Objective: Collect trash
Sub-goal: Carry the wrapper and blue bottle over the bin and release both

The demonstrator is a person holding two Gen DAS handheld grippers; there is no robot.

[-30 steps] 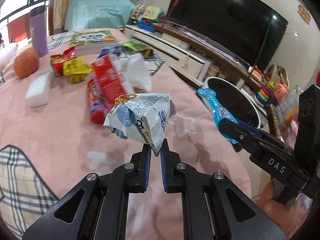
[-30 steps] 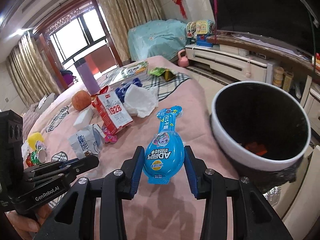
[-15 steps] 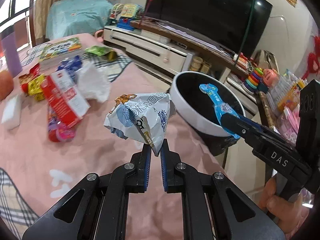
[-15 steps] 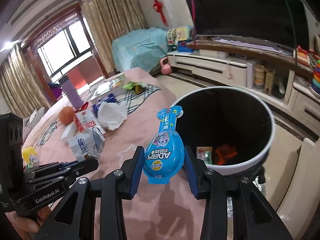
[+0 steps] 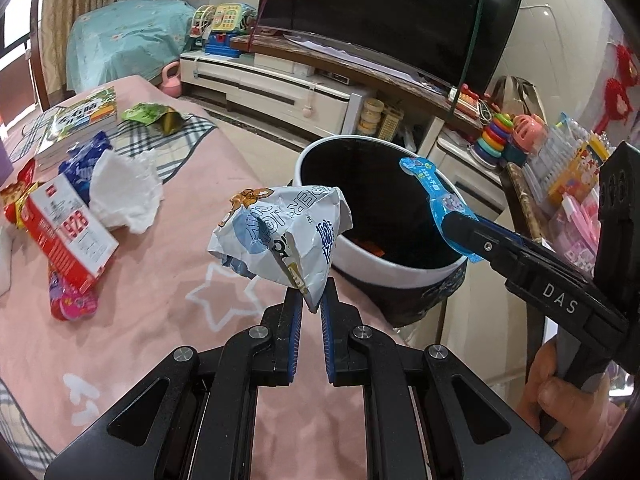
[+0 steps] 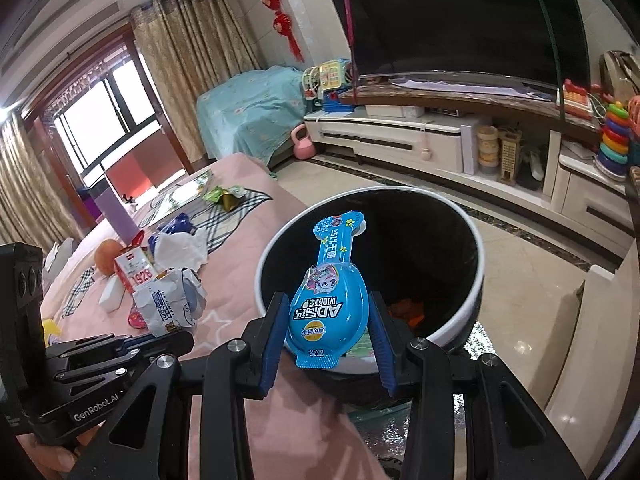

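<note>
Presently mid-delivery, with two items in hand and neither yet released. Left gripper (image 5: 310,304) nearly closed, pinching the lower corner of a crumpled white-and-blue snack bag (image 5: 280,236), held above the pink bedcover (image 5: 168,292) just short of the bin rim. Right gripper (image 6: 328,336) part open, pads clamped on the sides of a blue bulb-shaped pouch (image 6: 330,300), held over the near edge of the bin mouth.

Trash bin (image 6: 478,280), white-rimmed with black liner, standing on the floor against the edge of the bed. Some orange and printed scraps visible at its bottom, so judged partly filled already.

Outstanding on the bedcover:
- red-and-white carton (image 5: 66,236) marked 1928, lying on a pink wrapper (image 5: 72,300)
- crumpled white tissue (image 5: 124,192)
- blue packet (image 5: 84,164) behind the tissue
- green-and-gold wrapper (image 5: 154,114) at the far end
- red and yellow packets (image 5: 16,196) at the left edge, only partly in view

Book (image 5: 78,120), orange fruit (image 6: 106,256) and purple bottle (image 6: 116,216) judged not trash; not certain.

Assessment: early to middle stage. Two drops pending, at least five pieces left to fetch.
</note>
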